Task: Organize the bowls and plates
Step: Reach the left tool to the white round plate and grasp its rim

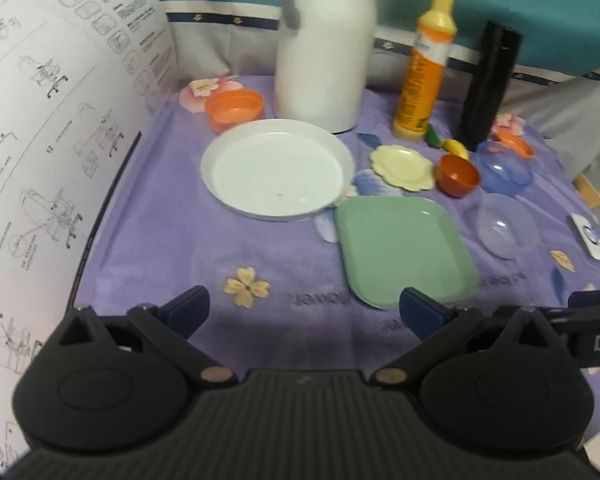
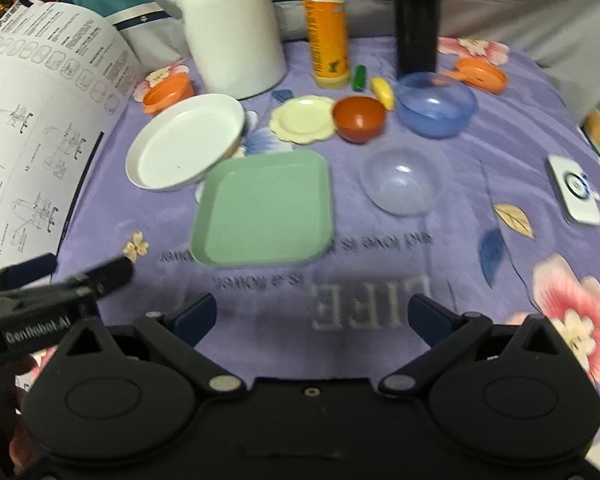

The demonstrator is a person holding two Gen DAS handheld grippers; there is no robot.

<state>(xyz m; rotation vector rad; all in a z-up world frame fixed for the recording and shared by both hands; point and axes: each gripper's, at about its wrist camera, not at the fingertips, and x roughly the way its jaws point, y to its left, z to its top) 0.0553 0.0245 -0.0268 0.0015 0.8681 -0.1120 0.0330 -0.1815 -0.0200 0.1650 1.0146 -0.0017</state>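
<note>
so i'm hovering both tools low over the purple flowered cloth (image 2: 500,92), nothing picked up yet. my left gripper (image 1: 304,312) is spread wide with nothing between its pads, and my right gripper (image 2: 312,316) is spread the same way, also empty. looks to me like i'm at the very start of sorting.

the dishes are all sitting loose in front of me: the round white plate (image 2: 180,148) is on the left, with its near rim just about meeting the far corner of the green square plate (image 2: 264,208); can't tell if they're touching. behind those are the small cream scalloped plate (image 2: 302,118) and the little red bowl (image 2: 359,117), right beside each other. the blue bowl (image 2: 436,106) is just to the right of the red one, and the clear bowl (image 2: 404,180) is sitting nearer me, apart from the rest. there's also a small orange bowl (image 2: 168,92) tucked beside the white jug (image 2: 230,28).

my guess for the next move: going for the green plate since it's closest, but it's lying flat, so i'm needing to slide one pad under a rim. the clear bowl looks slippery, and the tall orange bottle (image 2: 326,28) and black flask (image 2: 416,16) at the back could tip if i reach carelessly.
</note>
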